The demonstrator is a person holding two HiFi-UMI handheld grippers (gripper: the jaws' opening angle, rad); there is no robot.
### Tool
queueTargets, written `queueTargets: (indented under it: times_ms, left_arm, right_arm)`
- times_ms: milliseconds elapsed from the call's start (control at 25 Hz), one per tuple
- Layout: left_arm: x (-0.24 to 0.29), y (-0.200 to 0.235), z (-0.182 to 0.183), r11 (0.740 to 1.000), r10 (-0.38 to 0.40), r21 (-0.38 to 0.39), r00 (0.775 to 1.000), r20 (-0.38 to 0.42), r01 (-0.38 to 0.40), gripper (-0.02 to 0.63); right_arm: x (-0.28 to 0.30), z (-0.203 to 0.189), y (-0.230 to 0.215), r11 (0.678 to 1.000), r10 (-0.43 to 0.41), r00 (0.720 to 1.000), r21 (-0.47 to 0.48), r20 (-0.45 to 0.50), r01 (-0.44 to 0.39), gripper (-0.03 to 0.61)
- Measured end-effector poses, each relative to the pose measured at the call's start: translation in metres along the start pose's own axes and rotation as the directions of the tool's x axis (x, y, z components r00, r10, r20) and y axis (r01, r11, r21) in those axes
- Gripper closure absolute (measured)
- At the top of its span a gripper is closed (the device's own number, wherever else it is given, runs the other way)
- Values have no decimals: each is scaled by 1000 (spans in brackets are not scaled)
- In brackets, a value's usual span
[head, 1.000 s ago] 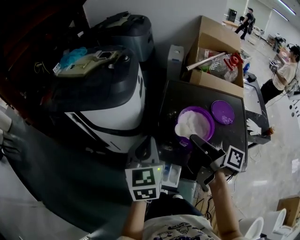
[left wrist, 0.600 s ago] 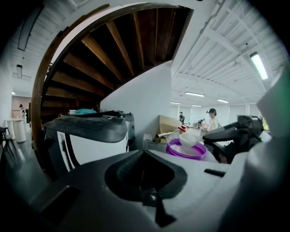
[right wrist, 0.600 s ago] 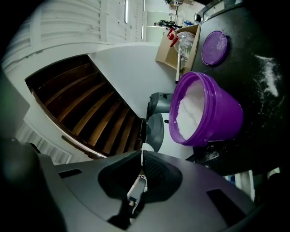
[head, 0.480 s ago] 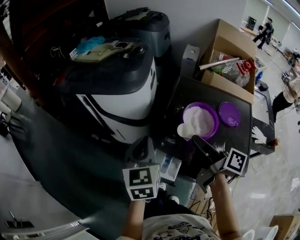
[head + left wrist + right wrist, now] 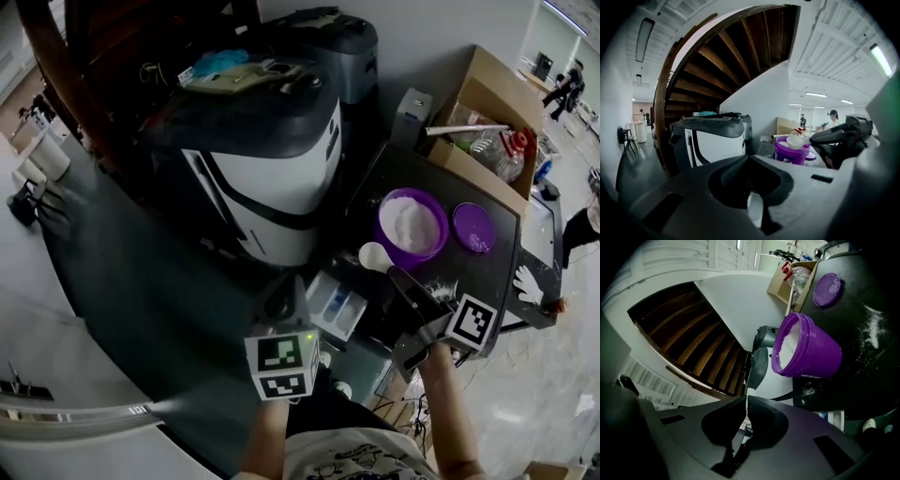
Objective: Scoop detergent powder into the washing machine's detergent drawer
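The white and black washing machine (image 5: 272,178) stands at the back, its detergent drawer (image 5: 336,305) pulled out toward me. A purple tub (image 5: 411,227) of white powder sits on the dark side table (image 5: 487,281), and shows again as the tub (image 5: 808,350) in the right gripper view. My right gripper (image 5: 400,278) is shut on the handle of a white scoop (image 5: 374,256) holding white powder. The scoop hangs between tub and drawer, just left of the tub's rim. My left gripper (image 5: 285,298) hovers beside the drawer's left side, jaws shut, nothing visibly held.
The tub's purple lid (image 5: 473,227) lies right of the tub, with powder spilled on the table (image 5: 872,329). A cardboard box (image 5: 487,122) of bottles stands behind. A second grey machine (image 5: 323,42) sits at the back. People walk far right.
The loaded scoop has come off the purple tub and moved left toward the drawer. My head has turned, shifting the whole scene right. The left gripper has stayed by the drawer.
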State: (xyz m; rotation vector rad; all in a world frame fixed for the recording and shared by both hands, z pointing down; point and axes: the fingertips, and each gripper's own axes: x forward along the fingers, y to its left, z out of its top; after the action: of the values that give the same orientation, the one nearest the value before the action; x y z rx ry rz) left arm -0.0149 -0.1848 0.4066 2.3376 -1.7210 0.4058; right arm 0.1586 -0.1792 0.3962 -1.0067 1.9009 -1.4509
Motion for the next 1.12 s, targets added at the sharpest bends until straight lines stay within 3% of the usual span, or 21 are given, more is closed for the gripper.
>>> queueTargets:
  times_ms: [600, 760, 1040, 1120]
  left_arm:
    - [-40, 17, -32, 993, 114, -29, 992, -46, -115, 612]
    - [-40, 25, -39, 992, 119, -37, 991, -62, -121, 612]
    - [-34, 40, -53, 993, 105, -42, 990, -90, -109, 612]
    - [-32, 43, -57, 994, 96, -43, 990, -100, -101, 612]
  right_arm:
    - [5, -36, -16, 981, -89, 991, -184, -102, 69, 558]
    - [13, -44, -24, 961, -148, 983, -251, -106, 117, 558]
    - [23, -61, -43, 940, -233, 967, -280, -104, 196, 558]
    - [29, -66, -45, 935, -228, 967, -302, -115, 184, 558]
